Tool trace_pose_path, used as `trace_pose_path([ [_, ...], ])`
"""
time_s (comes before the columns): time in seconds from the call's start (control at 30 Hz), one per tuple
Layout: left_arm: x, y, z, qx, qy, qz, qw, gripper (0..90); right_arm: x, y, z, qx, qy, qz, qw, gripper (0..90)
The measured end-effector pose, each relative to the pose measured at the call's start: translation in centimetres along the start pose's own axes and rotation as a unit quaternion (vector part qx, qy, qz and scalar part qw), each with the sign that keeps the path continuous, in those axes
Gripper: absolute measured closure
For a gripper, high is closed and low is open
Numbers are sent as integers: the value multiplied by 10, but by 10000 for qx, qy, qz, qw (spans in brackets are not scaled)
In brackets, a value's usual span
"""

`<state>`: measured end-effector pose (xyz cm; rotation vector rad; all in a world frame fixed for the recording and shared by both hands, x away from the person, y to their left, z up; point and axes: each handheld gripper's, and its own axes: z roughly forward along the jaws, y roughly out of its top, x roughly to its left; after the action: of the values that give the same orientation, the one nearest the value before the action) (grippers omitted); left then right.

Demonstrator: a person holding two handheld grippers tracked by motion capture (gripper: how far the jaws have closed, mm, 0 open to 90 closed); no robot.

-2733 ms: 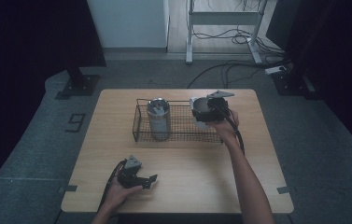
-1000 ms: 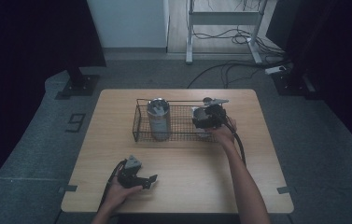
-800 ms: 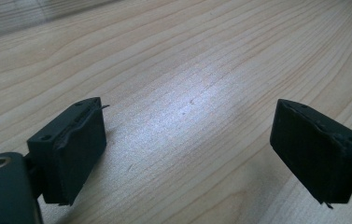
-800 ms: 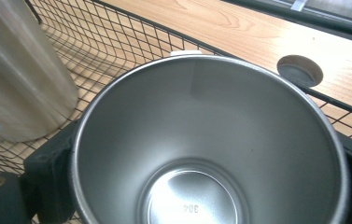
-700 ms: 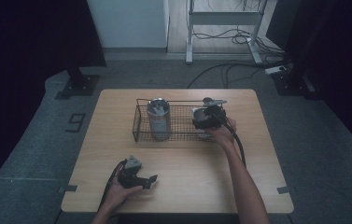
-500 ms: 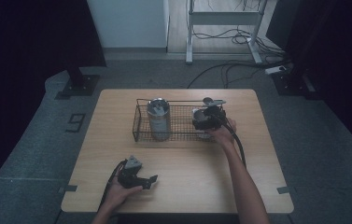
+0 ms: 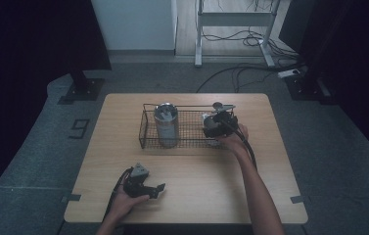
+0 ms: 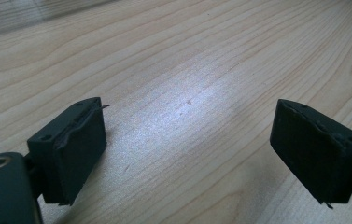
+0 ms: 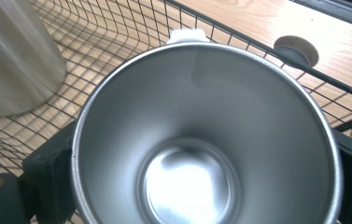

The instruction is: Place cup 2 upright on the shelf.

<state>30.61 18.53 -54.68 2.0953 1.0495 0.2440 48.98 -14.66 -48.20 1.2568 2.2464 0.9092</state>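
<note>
No readable writing. Right gripper [image 7: 215,128] clamps steel cup [image 9: 201,140] in wire basket [image 7: 145,128], right of the canister [image 7: 166,125]; left gripper [image 8: 187,149] open, near-left.

A tall steel cylindrical canister [image 7: 166,125] is standing at the left end of the black wire basket [image 7: 145,128], blocking entry there. Bare light wooden tabletop [image 7: 206,176] is lying open in front of the basket.
</note>
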Motion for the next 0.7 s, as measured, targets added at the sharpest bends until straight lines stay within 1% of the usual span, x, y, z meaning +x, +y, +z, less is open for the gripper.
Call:
trace_pose_path([
  [0.23, 0, 0, 0, -1, -11, -1, 10000, 108, -1, -2, -1, 63, -87, 32, 9999, 50],
  [0.37, 0, 0, 0, -2, -15, -3, 10000, 108, -1, -2, -1, 66, -87, 46, 9999, 39],
  [0.43, 0, 0, 0, 0, -18, -1, 10000, 108, -1, -2, -2, 29, -73, 47, 10000, 28],
  [0.53, -1, 0, 0, 0, -11, 1, 10000, 108, -1, -2, -3, -15, -119, 42, 9999, 7],
  [0.6, 0, 0, 0, -2, 13, -12, 10000, 107, -1, -1, -4, -49, -109, 74, 9999, 0],
  [0.67, 0, 0, 0, -12, 39, -44, 10000, 107, -2, -1, -6, -126, -132, 101, 9998, 0],
  [0.7, 1, 0, 0, -18, 37, -52, 10000, 107, -2, 0, -8, -224, -143, 161, 9995, 0],
])
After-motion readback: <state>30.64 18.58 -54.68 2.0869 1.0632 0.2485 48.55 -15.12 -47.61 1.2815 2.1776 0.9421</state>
